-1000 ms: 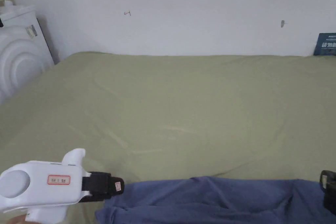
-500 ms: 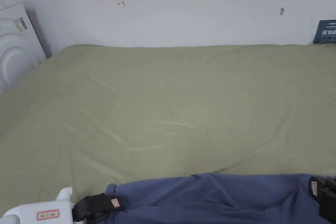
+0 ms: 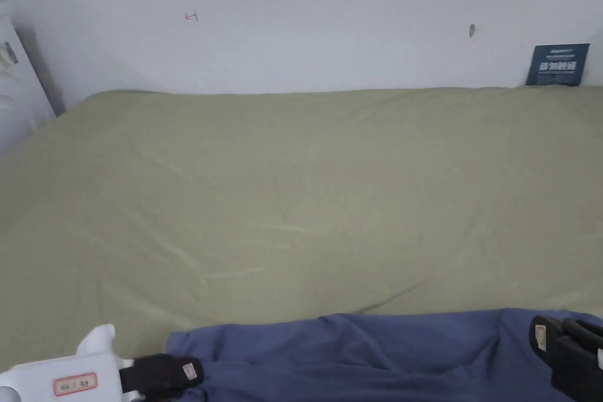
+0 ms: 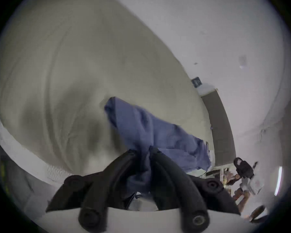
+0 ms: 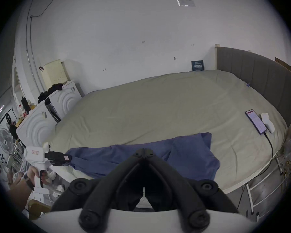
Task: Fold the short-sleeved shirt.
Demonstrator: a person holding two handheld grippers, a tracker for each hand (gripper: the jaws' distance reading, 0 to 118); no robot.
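Blue cloth, the shirt [image 3: 365, 356], lies stretched along the near edge of the bed [image 3: 294, 185], at 6 o'clock in the head view, rumpled and partly doubled over on its right part. The left gripper [image 4: 142, 152] is clenched on a bunched end of the shirt, with fabric pinched between both jaws in its own view; in the head view it sits at 7 o'clock at the shirt's left end [image 3: 176, 371]. The right gripper [image 5: 144, 153] has its jaw tips drawn together over the shirt's near edge; whether cloth is caught between them I cannot tell. In the head view it is at 4 o'clock, on the shirt's right end [image 3: 556, 341]. A phone [image 5: 255, 121] with a cable lies at 3 o'clock on the bed in the right gripper view, well apart from the shirt. A dark card [image 3: 557, 65] leans on the wall at 1 o'clock.
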